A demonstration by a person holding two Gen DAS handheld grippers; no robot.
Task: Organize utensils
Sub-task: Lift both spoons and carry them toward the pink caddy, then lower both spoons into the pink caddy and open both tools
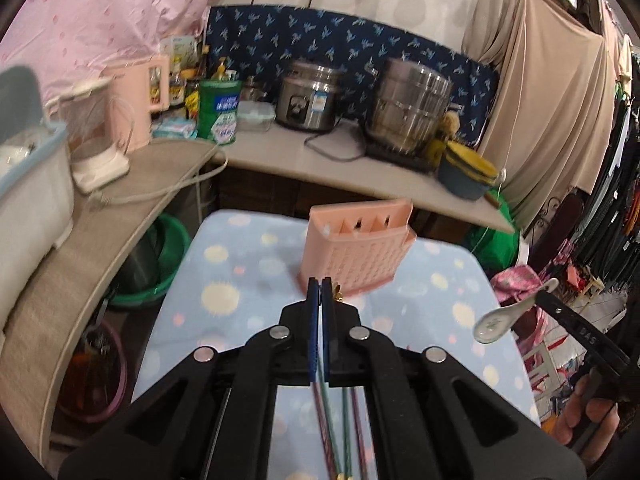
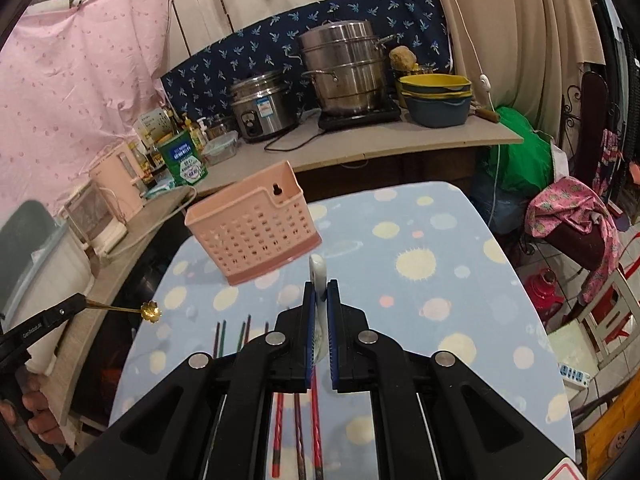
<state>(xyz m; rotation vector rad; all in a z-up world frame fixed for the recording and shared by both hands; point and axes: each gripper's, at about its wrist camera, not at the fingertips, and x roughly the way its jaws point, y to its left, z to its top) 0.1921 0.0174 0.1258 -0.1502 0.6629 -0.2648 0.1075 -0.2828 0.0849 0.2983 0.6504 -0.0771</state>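
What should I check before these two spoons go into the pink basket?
1. Left gripper shut on gold spoon: ok.
2. Right gripper shut on white spoon: ok.
3. Pink basket upright on the table: ok.
4. Basket slots free: cannot tell, the inside barely shows.
5. Both spoons lifted clear of the chopsticks: ok.

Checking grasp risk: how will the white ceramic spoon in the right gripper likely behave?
The white ceramic spoon looks glazed, so probably slippery between the right gripper's narrow pads. Held by its handle with the bowl overhanging, it may pivot. Being ceramic, it would likely chip if dropped.
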